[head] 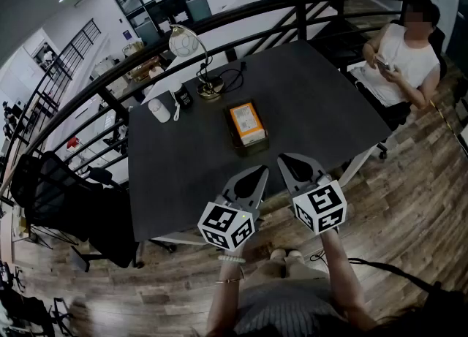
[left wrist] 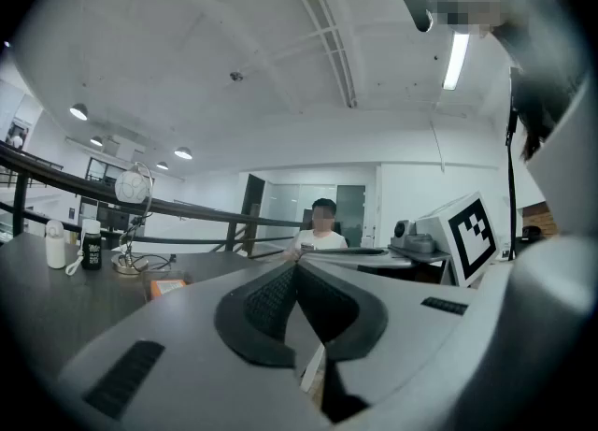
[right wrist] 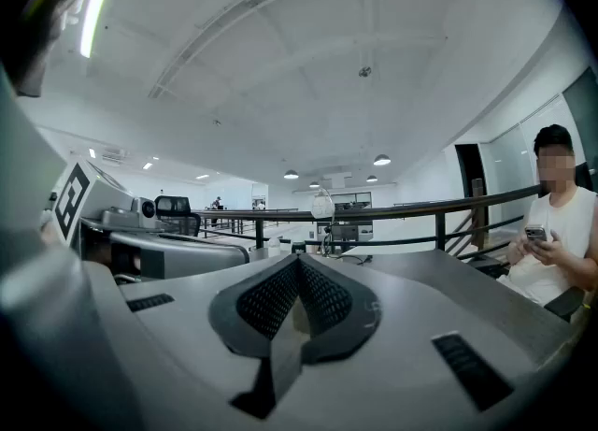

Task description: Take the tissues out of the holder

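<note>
An orange tissue pack sits in a dark holder (head: 246,128) at the middle of the dark table (head: 190,160). Both grippers hover at the table's near edge, short of the holder and apart from it. My left gripper (head: 261,172) is shut with nothing between its jaws, and its tips point toward the holder. My right gripper (head: 283,159) is shut and empty too, just right of the left one. In the left gripper view the orange pack (left wrist: 166,285) shows low at the left, beyond the closed jaws (left wrist: 297,266). The right gripper view shows its closed tips (right wrist: 298,262) and no tissues.
At the table's far side stand a desk lamp (head: 191,50), a white cylinder (head: 159,110) and a small dark bottle (head: 183,97). A seated person (head: 398,61) holds a phone at the right end. A black railing (head: 241,17) runs behind; an office chair (head: 55,193) stands left.
</note>
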The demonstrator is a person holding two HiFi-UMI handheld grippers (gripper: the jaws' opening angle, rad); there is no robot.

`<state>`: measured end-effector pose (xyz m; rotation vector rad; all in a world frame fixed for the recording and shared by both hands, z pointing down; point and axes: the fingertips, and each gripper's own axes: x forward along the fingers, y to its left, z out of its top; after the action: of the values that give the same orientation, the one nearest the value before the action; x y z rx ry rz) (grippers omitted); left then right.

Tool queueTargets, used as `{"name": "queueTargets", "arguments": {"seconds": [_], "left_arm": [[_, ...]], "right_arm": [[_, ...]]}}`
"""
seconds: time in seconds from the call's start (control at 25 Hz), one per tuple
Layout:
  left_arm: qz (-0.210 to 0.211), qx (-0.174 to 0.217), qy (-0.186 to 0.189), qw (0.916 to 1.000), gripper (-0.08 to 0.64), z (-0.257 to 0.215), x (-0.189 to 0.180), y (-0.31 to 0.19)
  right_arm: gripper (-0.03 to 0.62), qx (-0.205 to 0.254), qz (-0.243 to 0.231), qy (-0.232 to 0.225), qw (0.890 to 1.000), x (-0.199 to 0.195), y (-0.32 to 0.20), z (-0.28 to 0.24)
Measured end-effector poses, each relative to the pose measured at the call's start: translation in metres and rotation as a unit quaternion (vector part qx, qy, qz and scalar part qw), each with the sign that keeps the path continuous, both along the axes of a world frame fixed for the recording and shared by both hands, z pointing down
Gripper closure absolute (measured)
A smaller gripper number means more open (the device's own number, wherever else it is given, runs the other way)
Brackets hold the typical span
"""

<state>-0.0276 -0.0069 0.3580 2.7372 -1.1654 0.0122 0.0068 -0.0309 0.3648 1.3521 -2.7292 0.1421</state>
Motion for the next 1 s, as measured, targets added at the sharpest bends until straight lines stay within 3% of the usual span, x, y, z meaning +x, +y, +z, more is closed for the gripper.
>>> {"name": "queueTargets", "arguments": {"seconds": [0.48, 1.0], "left_arm": [[-0.01, 0.003, 0.0, 0.9999, 0.552, -0.006, -0.011, 0.013], [-0.021, 0.006, 0.004, 0.9998, 0.552, -0.007, -0.003, 0.021]], "right_arm": [[0.58, 0.004, -0.015, 0.002, 1.0, -0.014, 0.013, -0.006], [0.58, 0.008, -0.022, 0.009, 1.0, -0.001, 0.024, -0.007]]}}
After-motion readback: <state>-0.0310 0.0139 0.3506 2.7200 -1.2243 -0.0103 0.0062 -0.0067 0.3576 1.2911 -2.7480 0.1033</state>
